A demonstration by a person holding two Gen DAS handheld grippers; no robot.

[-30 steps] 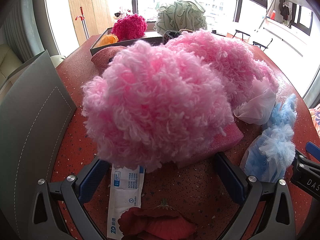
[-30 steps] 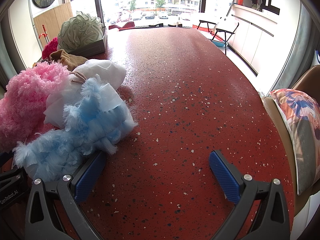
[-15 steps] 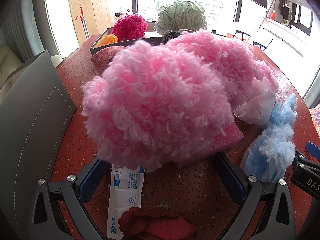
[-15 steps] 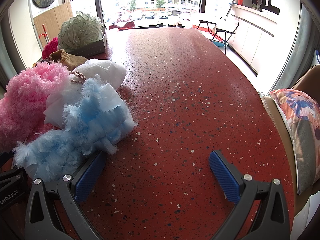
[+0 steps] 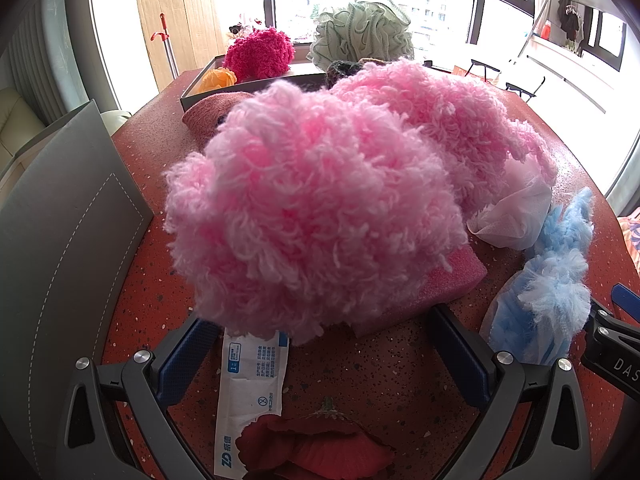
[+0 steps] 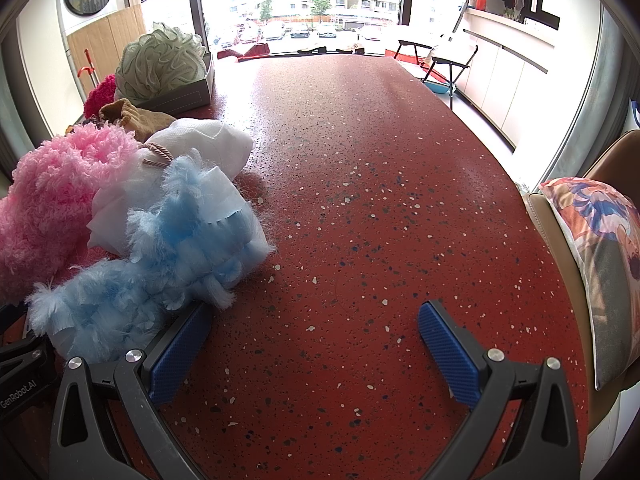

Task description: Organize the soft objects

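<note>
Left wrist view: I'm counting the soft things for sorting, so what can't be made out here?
- Pink sponge: mostly hidden under the pink fluffy pile.
- Red fabric flower: cut off by the bottom edge.
- White packet: print too small to read.
- Dark item behind the pile: only a sliver shows.

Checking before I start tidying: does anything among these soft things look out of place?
One thing: a flat printed white packet lies on the red table, partly under the fluffy pink yarn bundle. It looks like packaging, not a soft item.
</note>
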